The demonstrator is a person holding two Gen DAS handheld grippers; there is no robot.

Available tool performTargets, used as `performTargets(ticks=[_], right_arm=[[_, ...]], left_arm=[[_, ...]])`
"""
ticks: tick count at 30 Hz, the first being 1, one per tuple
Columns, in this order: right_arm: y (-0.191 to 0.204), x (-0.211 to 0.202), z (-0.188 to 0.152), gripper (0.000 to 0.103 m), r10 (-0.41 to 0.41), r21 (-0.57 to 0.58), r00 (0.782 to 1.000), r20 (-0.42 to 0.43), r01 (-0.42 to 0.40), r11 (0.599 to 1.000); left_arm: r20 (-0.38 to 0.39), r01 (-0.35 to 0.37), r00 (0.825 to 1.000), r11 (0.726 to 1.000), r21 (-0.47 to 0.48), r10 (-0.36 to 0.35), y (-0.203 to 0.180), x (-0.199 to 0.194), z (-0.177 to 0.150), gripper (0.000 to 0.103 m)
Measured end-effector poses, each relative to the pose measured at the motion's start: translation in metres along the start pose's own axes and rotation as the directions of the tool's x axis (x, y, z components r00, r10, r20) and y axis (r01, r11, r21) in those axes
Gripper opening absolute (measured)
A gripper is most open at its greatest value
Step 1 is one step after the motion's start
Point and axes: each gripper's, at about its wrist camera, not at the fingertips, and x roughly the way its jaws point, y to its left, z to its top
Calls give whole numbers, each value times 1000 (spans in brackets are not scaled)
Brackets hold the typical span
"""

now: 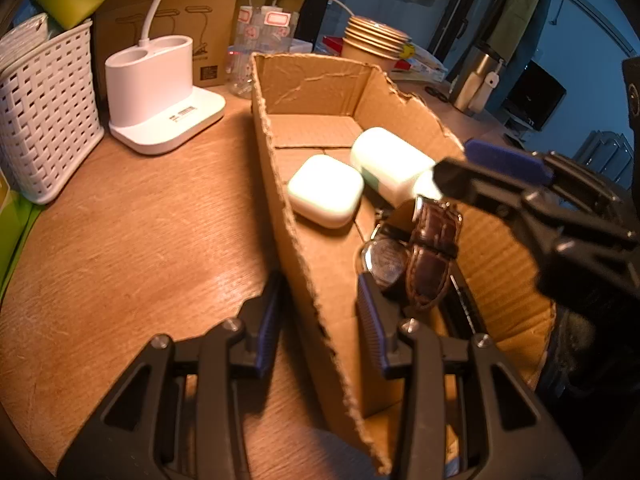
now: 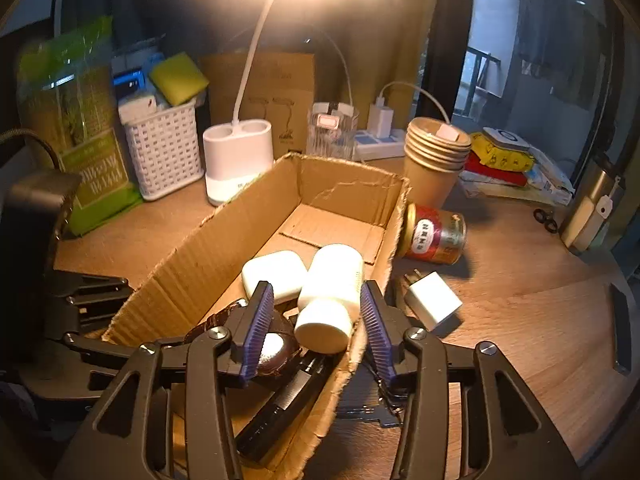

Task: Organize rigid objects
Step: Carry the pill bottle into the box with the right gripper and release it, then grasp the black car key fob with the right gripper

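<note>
The cardboard box sits mid-desk and holds 4 things: a white earbud case and a white bottle toward its far end, a watch (brown leather strap) and a black pen-like item at its near end. The left gripper straddles the box's left wall, jaws apart. The right gripper hovers over the right wall, jaws apart, empty. A white charger and a tin can lie outside, beside the right wall.
</note>
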Motion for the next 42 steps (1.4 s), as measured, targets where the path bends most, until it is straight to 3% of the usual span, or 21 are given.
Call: performTargets(ticks=[7,26,42], right_arm=[[-29,-13,1,52,-40,77,999,31,38,996],[-70,-13,-15,52,-93,164,996,3,91,982],[-74,20,-34,52,-27,184,995,-94,44,982]], left_arm=[[0,0,1000,1000,0,0,0,0,0,39],[0,1,1000,1000,0,-1,0,0,0,40],[1,1,1000,1000,-1,-1,0,0,0,40]])
